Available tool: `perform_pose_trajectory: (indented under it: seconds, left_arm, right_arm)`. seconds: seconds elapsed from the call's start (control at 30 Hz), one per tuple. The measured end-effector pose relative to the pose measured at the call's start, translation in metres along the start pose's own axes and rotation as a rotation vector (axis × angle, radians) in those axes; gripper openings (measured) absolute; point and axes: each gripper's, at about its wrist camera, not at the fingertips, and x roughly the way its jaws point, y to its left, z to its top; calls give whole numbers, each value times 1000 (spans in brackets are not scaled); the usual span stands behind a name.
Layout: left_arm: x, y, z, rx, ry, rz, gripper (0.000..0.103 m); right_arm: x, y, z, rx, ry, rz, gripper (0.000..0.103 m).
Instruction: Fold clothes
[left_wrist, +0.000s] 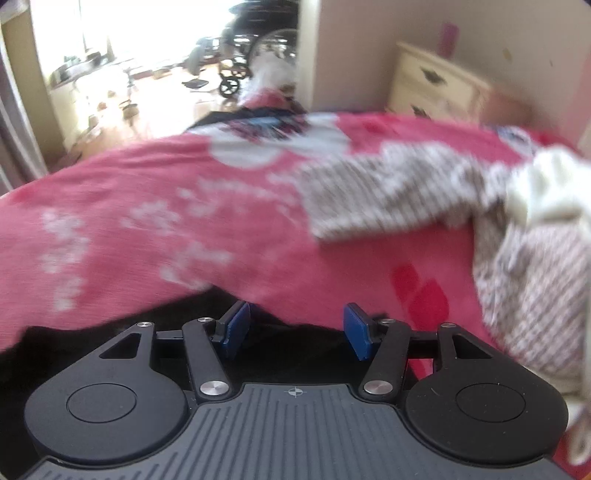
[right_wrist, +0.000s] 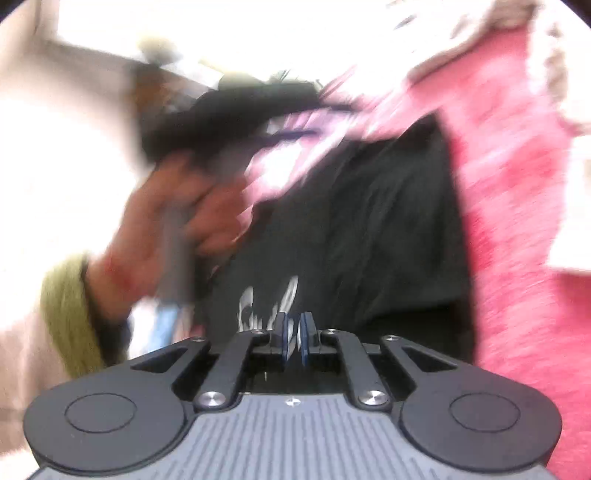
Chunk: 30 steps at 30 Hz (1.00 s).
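Observation:
A black garment with a white print lies on the red blanket. My right gripper is shut on its near edge, with the pads pinching cloth at the print. The right wrist view is smeared by motion. In it, a hand with a green sleeve grips a grey handle at the left. My left gripper stands open low over the bed, its blue pads wide apart and nothing between them. Dark cloth lies just under it.
The red blanket with pale patterns covers the bed. A striped beige garment and a cream cloth are heaped at the right. Behind stand a cream dresser and a wheelchair in a bright doorway.

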Motion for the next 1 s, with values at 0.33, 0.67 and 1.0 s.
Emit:
perform_pose_trajectory:
  seconds: [0.33,0.67,1.0]
  left_arm:
    - [-206,187,-64,-119,-84,159,65]
    - [-239,292,-241,-469,-97,177,65]
    - [-180,287,-266,-607,-213,390,64]
  right_arm:
    - [-38,40,0,82,-72,-85,23]
    - [94,201,-4,-226,215,-217,26]
    - [261,306,-14,-335,301,-252,26]
